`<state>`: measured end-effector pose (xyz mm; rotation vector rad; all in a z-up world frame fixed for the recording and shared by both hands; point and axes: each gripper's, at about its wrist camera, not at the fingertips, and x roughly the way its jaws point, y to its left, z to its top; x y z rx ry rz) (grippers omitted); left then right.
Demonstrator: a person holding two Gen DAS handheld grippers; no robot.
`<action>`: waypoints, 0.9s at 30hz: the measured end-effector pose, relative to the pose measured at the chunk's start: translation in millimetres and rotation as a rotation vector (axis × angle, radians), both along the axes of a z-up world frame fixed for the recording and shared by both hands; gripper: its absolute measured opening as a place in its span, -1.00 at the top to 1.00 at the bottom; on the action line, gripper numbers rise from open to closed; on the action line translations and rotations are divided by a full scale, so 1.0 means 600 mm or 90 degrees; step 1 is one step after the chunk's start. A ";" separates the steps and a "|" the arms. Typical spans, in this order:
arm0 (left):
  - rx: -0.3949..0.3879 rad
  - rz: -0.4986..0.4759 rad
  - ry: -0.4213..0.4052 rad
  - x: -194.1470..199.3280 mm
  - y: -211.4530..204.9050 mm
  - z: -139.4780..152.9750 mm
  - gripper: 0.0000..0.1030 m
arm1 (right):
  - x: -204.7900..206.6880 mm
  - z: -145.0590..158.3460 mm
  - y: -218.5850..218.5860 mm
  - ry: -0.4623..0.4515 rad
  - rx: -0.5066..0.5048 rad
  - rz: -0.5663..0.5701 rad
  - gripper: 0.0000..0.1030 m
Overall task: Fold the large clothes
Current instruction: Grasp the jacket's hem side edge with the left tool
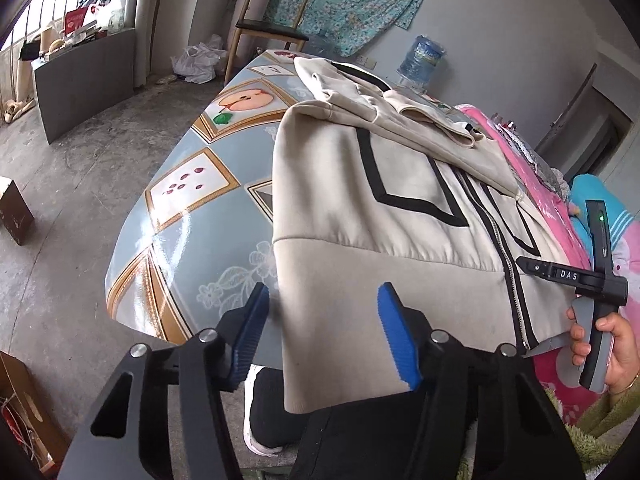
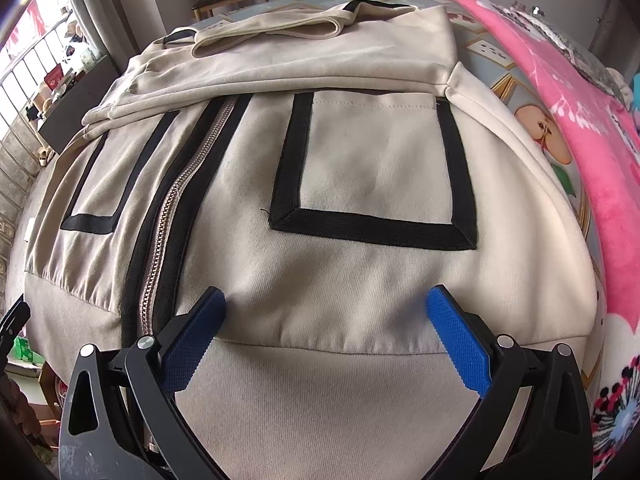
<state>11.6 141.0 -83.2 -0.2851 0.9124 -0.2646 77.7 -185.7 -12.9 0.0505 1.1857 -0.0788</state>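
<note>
Beige zip jacket (image 2: 352, 168) lies front-up on patterned tablecloth (image 1: 188, 200), zipper (image 2: 176, 208) closed, black-trimmed pockets showing; sleeves already folded across the chest at the far end, so the body reads as a narrow rectangle; hem band hangs over the near table edge toward the person. Judged: hem left overhanging so tongs can get under/around it w/o scraping the table; next fold prob. hem up toward collar.

Left gripper (image 1: 324, 332): at the jacket's left hem corner; jaws about half apart; hem fabric sits between the blue pads; right-hand pad (image 1: 400, 340) looks against the cloth, the other pad stands clear over the tablecloth; so not pinched yet, approx. closing-in position; no earlier view to compare.

Right gripper (image 2: 326, 340): jaws wide apart, pointed steeply down over hem band seam just below the right pocket; pad tips touch or nearly touch the fabric, can't tell which; nothing gripped. In left view, the person's hand (image 1: 604, 344) holds that tool's handle at the hem beside the zipper.

Pink blanket (image 2: 580, 128) lies alongside the jacket's right edge, near but not on it; risk (judged): could snag into the fold.
</note>
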 end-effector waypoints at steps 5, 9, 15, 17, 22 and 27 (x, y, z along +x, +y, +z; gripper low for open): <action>-0.069 0.011 0.050 0.003 0.018 -0.010 0.39 | -0.010 0.002 0.000 -0.008 0.003 0.003 -0.89; -0.107 0.023 0.082 -0.014 0.027 -0.023 0.54 | -0.017 0.004 -0.001 -0.013 0.007 0.004 -0.89; -0.193 0.028 0.073 -0.030 0.043 -0.021 0.55 | -0.023 0.006 -0.005 -0.019 0.015 0.013 -0.89; -0.216 0.011 0.034 -0.038 0.043 0.000 0.56 | -0.025 0.007 -0.005 -0.020 0.014 0.015 -0.89; -0.244 -0.034 0.012 -0.031 0.032 0.015 0.56 | -0.022 0.008 -0.004 -0.017 0.013 0.012 -0.89; -0.139 -0.030 0.073 -0.001 0.009 -0.006 0.56 | -0.020 0.007 -0.001 -0.018 0.012 0.013 -0.89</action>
